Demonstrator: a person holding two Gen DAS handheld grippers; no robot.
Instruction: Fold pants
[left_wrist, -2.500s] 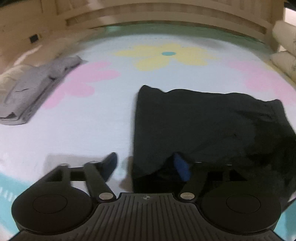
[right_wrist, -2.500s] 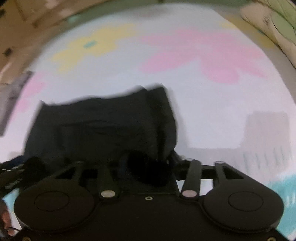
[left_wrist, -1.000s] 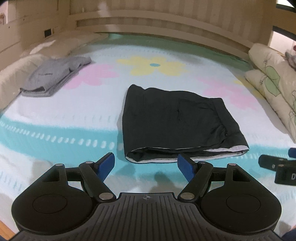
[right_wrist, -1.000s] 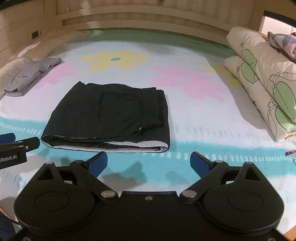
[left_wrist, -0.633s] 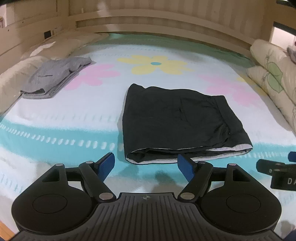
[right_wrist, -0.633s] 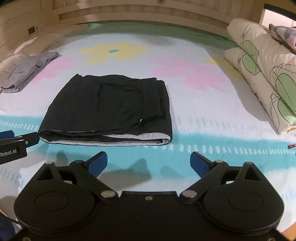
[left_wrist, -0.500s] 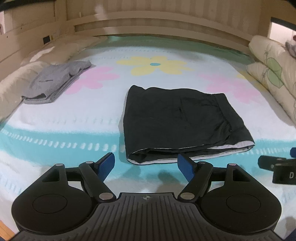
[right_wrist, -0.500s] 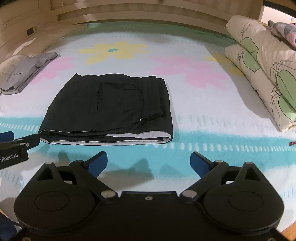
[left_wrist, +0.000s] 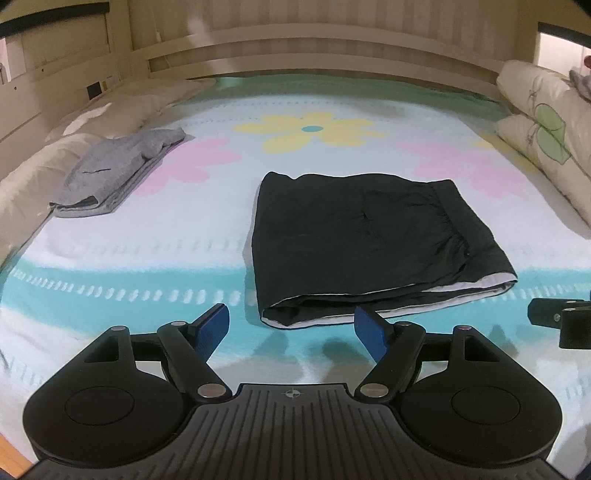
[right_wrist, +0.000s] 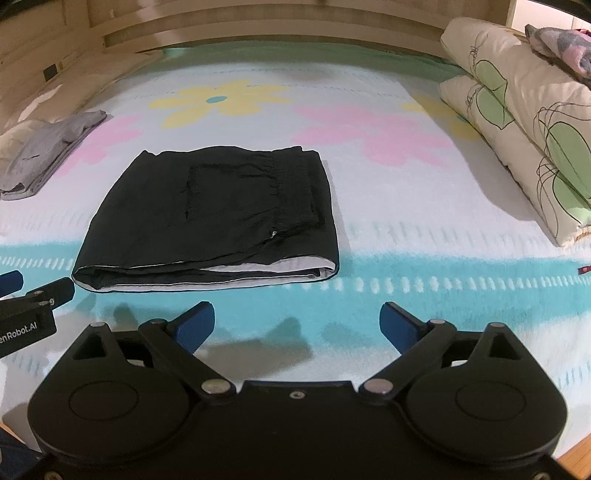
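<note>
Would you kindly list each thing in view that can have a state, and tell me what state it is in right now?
black pants: folded into a flat rectangle, lying on the bed, white lining showing along the near edge.
grey garment: folded, lying apart by the bed's side.
left gripper: open, empty, clear of the pants.
right gripper: open, empty, clear of the pants.
pillows: stacked at the bed's edge.

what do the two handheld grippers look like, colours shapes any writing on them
Both are matte black. The left gripper has two round housings, jointed link arms with silver pivot pins, blue pads on its fingers and a ribbed centre plate bearing a small compass-like mark. The right gripper is built the same, with a smooth centre plate. White lettering ending "Robot.AI" runs along the left gripper's side. No hands or sleeves show.
</note>
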